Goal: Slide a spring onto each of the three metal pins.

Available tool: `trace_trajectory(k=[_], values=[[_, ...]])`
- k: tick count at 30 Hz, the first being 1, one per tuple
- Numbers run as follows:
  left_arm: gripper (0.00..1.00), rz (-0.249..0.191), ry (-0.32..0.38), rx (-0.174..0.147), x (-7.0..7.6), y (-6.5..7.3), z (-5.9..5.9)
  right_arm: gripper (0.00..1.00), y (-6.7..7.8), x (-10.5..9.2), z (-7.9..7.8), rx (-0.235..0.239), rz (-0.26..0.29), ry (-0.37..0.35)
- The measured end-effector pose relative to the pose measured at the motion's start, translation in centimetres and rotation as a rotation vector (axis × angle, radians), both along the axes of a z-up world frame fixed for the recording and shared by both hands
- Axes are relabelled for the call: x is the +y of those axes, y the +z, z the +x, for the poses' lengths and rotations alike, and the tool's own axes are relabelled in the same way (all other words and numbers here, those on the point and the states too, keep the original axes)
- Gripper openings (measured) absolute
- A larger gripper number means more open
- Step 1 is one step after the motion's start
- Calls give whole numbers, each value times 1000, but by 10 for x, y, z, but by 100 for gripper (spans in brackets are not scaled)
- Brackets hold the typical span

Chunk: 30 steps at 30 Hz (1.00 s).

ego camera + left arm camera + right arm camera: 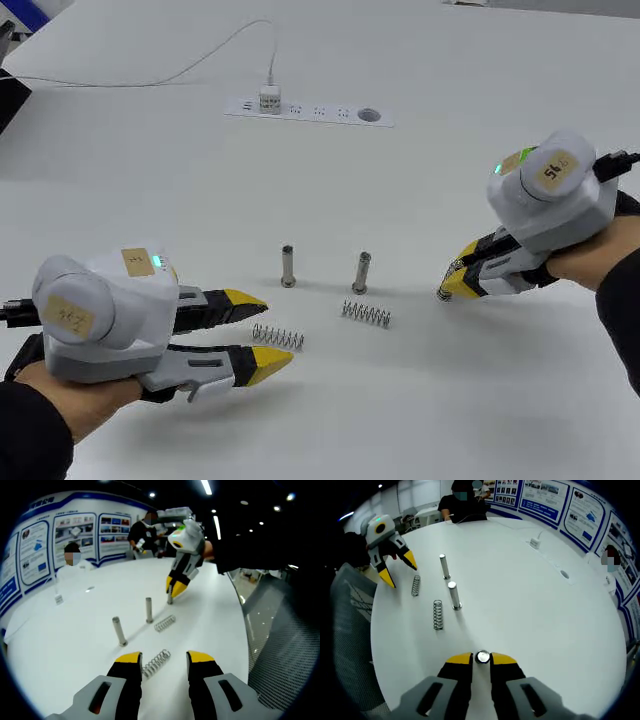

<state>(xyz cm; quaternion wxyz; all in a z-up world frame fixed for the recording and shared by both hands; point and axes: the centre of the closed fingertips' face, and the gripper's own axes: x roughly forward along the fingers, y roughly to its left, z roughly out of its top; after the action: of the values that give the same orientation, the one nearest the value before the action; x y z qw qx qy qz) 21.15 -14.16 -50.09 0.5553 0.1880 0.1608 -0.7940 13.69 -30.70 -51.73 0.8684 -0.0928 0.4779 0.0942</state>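
Two pins stand upright mid-table in the head view: left pin (288, 266) and middle pin (361, 272). Second spring (366, 314) lies flat just in front of middle pin. First spring (278, 337) lies on the table (420, 400) between the wide-open tips of left gripper (262, 332). Right gripper (452, 287) is off to the right, tips down at the table.

Left gripper view: jaws wide apart, first spring (156, 662) flat between them, not clamped.

Right gripper view: jaws nearly closed, clamping third pin (482, 656) at its top end. Whether it carries a spring, can't tell.
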Motion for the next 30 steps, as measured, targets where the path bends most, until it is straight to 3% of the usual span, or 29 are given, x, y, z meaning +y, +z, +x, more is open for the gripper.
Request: trace_trajectory(k=[16, 30], values=[[36, -3, -6, -1, -1, 1, 0, 17, 4, -3, -11, -10, -15, -35], [36, -5, -7, -2, -2, 1, -1, 17, 2, 18, -19, -25, 15, -43]])
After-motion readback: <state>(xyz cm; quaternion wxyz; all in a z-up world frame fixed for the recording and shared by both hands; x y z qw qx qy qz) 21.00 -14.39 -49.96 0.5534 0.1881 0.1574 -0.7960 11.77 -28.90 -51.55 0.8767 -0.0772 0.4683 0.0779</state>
